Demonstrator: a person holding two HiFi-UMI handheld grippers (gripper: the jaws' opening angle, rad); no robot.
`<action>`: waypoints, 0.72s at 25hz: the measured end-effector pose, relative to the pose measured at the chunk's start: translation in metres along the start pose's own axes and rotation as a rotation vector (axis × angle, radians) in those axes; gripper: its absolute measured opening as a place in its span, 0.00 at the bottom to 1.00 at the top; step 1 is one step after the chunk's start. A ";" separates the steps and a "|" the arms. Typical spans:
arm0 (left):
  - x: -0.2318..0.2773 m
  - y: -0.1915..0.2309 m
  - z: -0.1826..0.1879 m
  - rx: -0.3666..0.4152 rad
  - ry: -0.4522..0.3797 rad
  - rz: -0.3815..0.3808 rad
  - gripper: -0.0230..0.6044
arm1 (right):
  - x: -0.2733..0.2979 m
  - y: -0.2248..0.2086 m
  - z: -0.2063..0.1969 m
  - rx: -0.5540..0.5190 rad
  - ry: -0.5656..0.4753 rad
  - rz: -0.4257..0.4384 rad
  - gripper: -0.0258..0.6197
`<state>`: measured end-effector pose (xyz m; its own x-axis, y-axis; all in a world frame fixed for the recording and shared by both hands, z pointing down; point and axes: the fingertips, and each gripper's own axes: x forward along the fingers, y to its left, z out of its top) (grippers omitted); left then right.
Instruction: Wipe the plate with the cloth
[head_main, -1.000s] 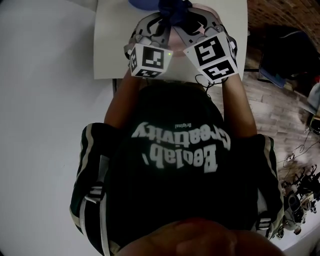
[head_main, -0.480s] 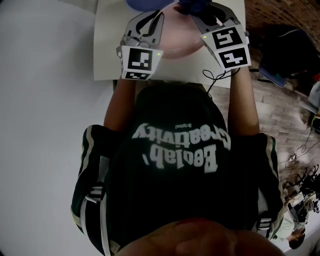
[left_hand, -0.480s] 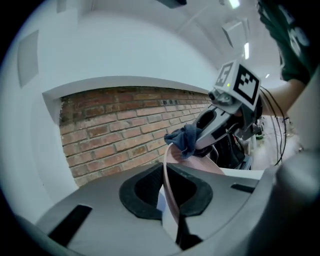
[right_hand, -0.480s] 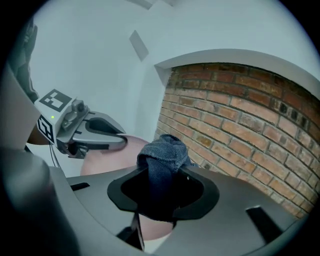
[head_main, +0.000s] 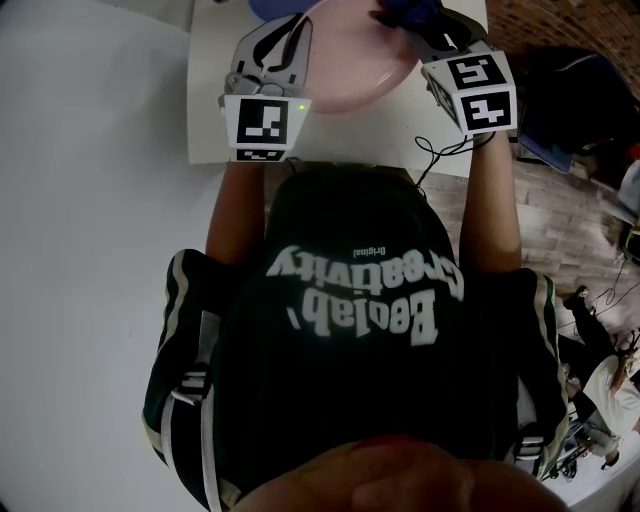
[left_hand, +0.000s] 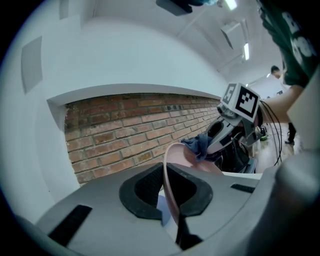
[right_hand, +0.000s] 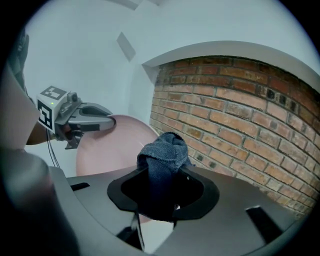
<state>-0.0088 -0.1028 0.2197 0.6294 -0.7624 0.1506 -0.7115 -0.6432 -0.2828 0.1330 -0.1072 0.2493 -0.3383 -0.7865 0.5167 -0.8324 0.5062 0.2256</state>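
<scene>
Head view dim, underexposed. 2 gripper views brighter, soft even light, heavy fisheye warp, black corners.

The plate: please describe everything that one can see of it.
The plate is round, pink, smooth and shallow, perhaps plastic. It is held tilted over the white table, its rim clamped in the left hand-held gripper. The blue cloth in the right hand-held gripper touches its opposite edge.

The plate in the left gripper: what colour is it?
The plate is pale pink, clearest in the right gripper view.
</scene>
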 end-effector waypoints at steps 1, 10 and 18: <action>0.000 0.002 0.001 -0.002 -0.003 0.004 0.05 | 0.000 -0.002 -0.003 0.009 0.004 -0.002 0.24; -0.009 0.033 0.017 -0.032 -0.050 0.058 0.06 | -0.001 -0.016 -0.030 0.058 0.054 -0.025 0.24; -0.019 0.043 0.020 -0.070 -0.098 0.119 0.06 | -0.005 -0.008 -0.072 0.026 0.124 -0.008 0.23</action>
<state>-0.0450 -0.1143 0.1853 0.5647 -0.8249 0.0263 -0.8004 -0.5551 -0.2263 0.1730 -0.0814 0.3045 -0.2762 -0.7401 0.6132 -0.8466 0.4894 0.2092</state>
